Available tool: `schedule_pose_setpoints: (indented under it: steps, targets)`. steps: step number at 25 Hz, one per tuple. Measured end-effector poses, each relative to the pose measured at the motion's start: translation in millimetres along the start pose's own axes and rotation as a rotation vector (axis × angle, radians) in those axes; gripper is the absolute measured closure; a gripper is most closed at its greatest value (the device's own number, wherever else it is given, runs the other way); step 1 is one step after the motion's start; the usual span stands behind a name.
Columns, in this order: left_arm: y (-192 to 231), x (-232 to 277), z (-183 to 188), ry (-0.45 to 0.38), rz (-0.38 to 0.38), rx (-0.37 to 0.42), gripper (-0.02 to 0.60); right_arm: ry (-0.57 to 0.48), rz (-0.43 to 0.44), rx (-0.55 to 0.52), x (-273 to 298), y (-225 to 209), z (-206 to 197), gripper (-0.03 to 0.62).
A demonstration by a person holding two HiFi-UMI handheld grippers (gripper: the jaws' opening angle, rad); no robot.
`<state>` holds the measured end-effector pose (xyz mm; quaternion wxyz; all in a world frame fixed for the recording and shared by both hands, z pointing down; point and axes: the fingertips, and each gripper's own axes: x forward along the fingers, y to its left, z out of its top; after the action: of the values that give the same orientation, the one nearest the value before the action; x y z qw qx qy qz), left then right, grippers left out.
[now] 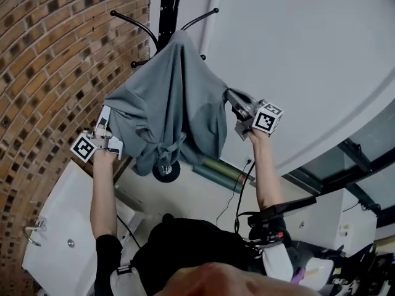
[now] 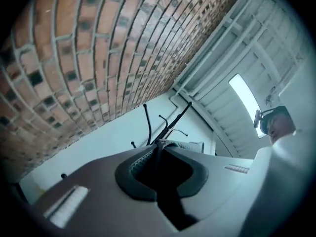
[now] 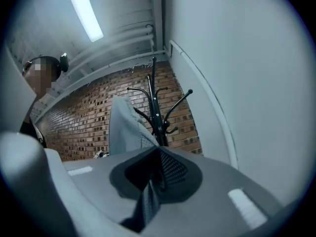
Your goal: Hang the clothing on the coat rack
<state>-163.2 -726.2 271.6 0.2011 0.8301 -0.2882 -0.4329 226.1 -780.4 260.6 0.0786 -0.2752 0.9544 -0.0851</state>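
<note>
A grey garment [image 1: 176, 100] is draped over the black coat rack [image 1: 166, 8], its top on the pole among the hooks. At the cloth's left edge, my left gripper [image 1: 106, 117] is shut on it. My right gripper [image 1: 233, 100] is shut on the cloth's right edge. In the left gripper view the left gripper [image 2: 159, 144] stands shut, with a strip of the garment [image 2: 185, 145] at its tips and the rack [image 2: 165, 127] beyond. In the right gripper view grey cloth [image 3: 126, 127] runs out of the shut right gripper [image 3: 159, 149] toward the rack [image 3: 155, 107].
A curved brick wall [image 1: 49, 48] rises left of the rack and a white wall [image 1: 308, 54] to its right. A white cabinet [image 1: 62, 227] and a green roll [image 1: 219, 171] lie below. The rack's base [image 1: 165, 170] shows under the garment.
</note>
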Motion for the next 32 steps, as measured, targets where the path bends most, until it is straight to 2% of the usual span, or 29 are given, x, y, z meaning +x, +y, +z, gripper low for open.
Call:
schedule_pose_setpoints:
  steps: [2, 5, 8, 11, 15, 18, 27, 29, 32]
  targets:
    - [8, -2, -37, 0.012, 0.012, -0.061, 0.568, 0.007, 0.047, 0.031, 12, 9, -19, 0.579]
    - [14, -7, -73, 0.012, 0.027, -0.123, 0.568, 0.008, 0.1, 0.064, 25, 22, -42, 0.579]
    - [21, -12, -93, 0.039, 0.034, -0.121, 0.568, -0.005, 0.132, 0.074, 35, 30, -56, 0.579]
    - [22, -16, -109, 0.074, 0.033, -0.113, 0.568, -0.008, 0.119, 0.075, 34, 37, -64, 0.579]
    - [23, -24, -107, 0.063, 0.038, -0.104, 0.568, 0.013, 0.09, 0.059, 47, 32, -80, 0.579]
    - [19, -28, -102, 0.031, 0.04, -0.102, 0.568, 0.019, 0.144, 0.065, 61, 39, -73, 0.579]
    - [8, -20, -121, 0.052, 0.034, -0.089, 0.568, 0.035, 0.142, 0.045, 42, 44, -64, 0.579]
    - [4, -25, -116, 0.023, 0.019, -0.071, 0.568, 0.035, 0.136, 0.034, 40, 45, -63, 0.579]
    - [-8, -39, -99, -0.065, -0.008, -0.006, 0.558, 0.021, 0.141, -0.006, 36, 50, -59, 0.577]
